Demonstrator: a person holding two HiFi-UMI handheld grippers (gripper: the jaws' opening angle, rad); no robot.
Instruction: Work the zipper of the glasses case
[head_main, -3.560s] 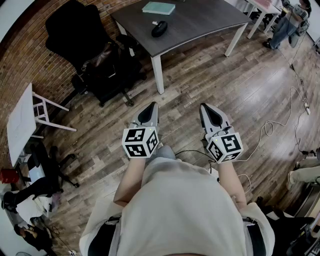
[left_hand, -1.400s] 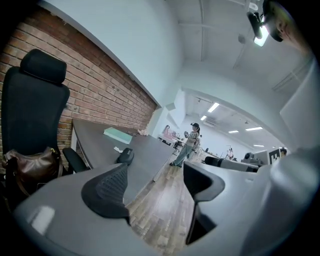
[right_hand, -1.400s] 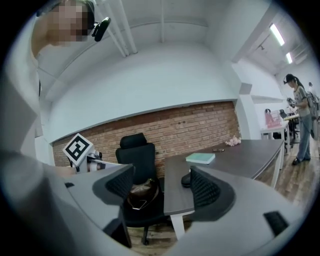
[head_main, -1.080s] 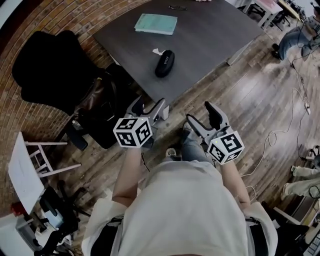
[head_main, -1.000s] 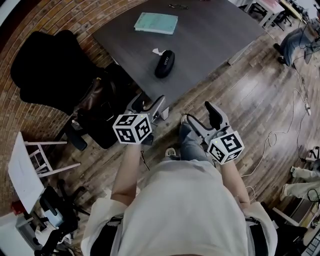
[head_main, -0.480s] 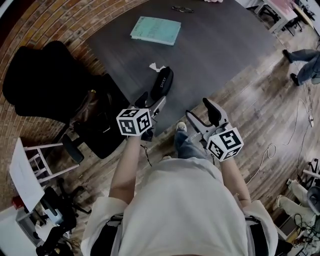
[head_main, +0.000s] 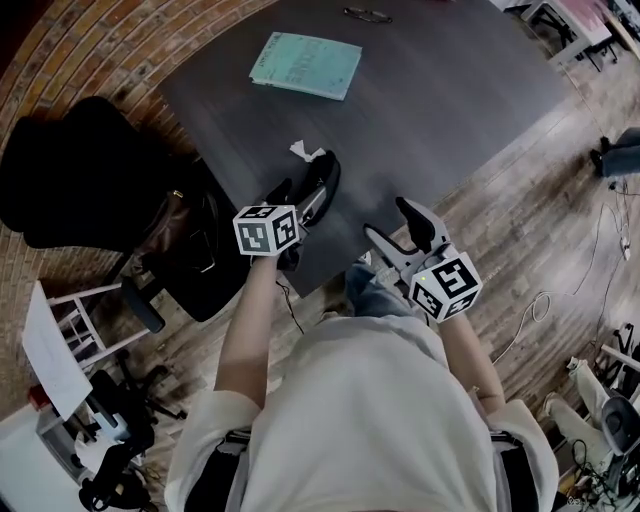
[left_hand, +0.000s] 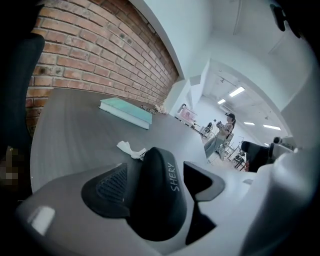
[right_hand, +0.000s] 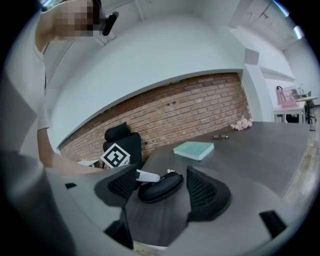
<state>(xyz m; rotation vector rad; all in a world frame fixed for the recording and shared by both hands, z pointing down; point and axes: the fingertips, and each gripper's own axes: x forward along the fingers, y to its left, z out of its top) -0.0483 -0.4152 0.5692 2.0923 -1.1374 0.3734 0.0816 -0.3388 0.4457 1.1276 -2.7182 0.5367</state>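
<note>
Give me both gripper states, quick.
Left gripper: open, jaws straddling the case, not clamped.
Right gripper: open, jaws closing, empty.

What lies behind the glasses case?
A crumpled white paper scrap sits at the far end of the glasses case, partly hidden by it; a teal book lies farther back.

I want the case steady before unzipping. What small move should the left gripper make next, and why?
Probably close the left gripper on the glasses case: it already sits between the jaws, but a gap shows beside one jaw, so it is not clamped.
</note>
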